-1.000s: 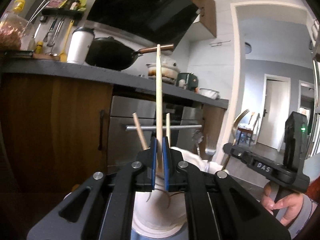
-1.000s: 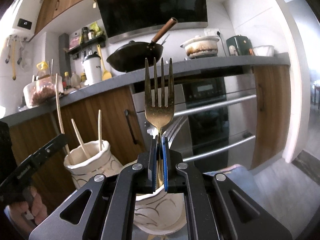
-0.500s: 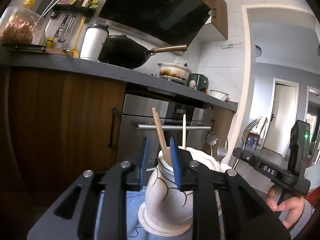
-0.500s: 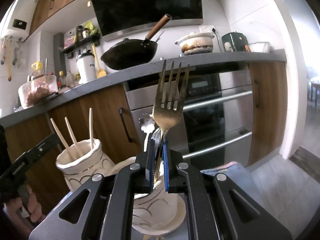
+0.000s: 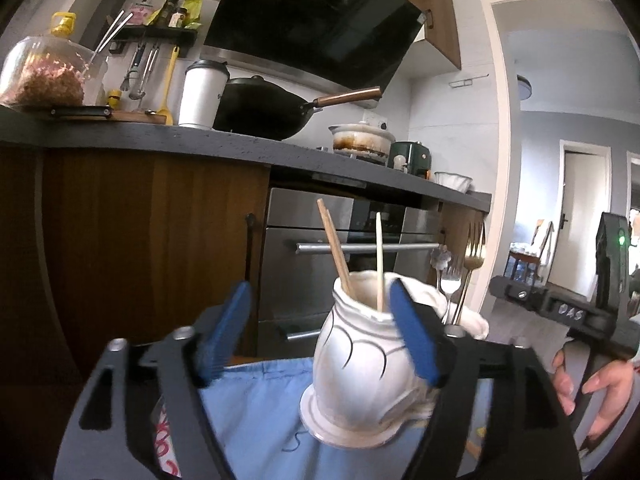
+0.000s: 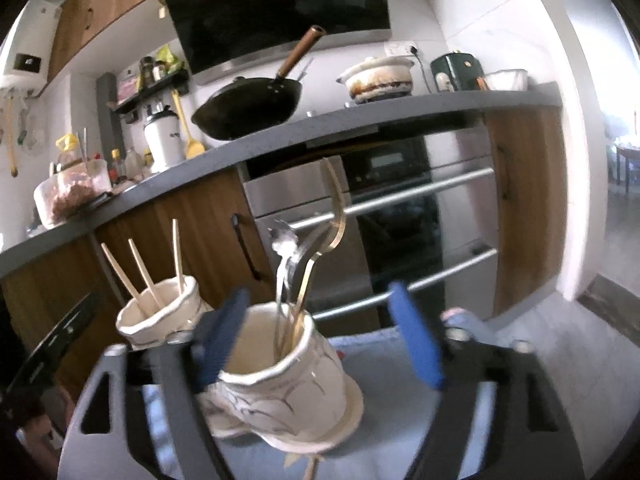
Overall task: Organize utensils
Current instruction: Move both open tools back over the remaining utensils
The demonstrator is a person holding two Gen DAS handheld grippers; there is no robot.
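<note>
Left wrist view first: the left gripper (image 5: 320,332) has just been opening and its blue pads now stand wide with nothing pinched between them. The white ceramic vase (image 5: 360,376) sits on the blue cloth (image 5: 256,412) just past the pads, with the right pad overlapping its rim from this angle. Three wooden chopsticks (image 5: 378,260) stand in it, two leaning left and one near upright. Behind it is the second white holder (image 5: 468,320) with a gold fork (image 5: 474,252) and some silver cutlery poking up. Off to the right you can see a hand (image 5: 592,396) holding the other gripper's handle.

Right wrist view: the right gripper (image 6: 320,332) has also just been opening, jaws spread wide, nothing gripped. The fork holder (image 6: 288,376) sits between and just beyond the pads, and the gold fork (image 6: 332,216) now rests loose in it, leaning with the silver spoon (image 6: 282,240) and other cutlery. The chopstick vase (image 6: 160,312) is to the left, touching or nearly touching it. It's a bit blurry.

Progress-wise, I'd say this sorting round is basically done: chopsticks in one pot, metal cutlery in the other, both tools let go. I can't see any loose utensils on the cloth, though something thin pokes out under the fork holder's base, so maybe there's more to grab.
</note>
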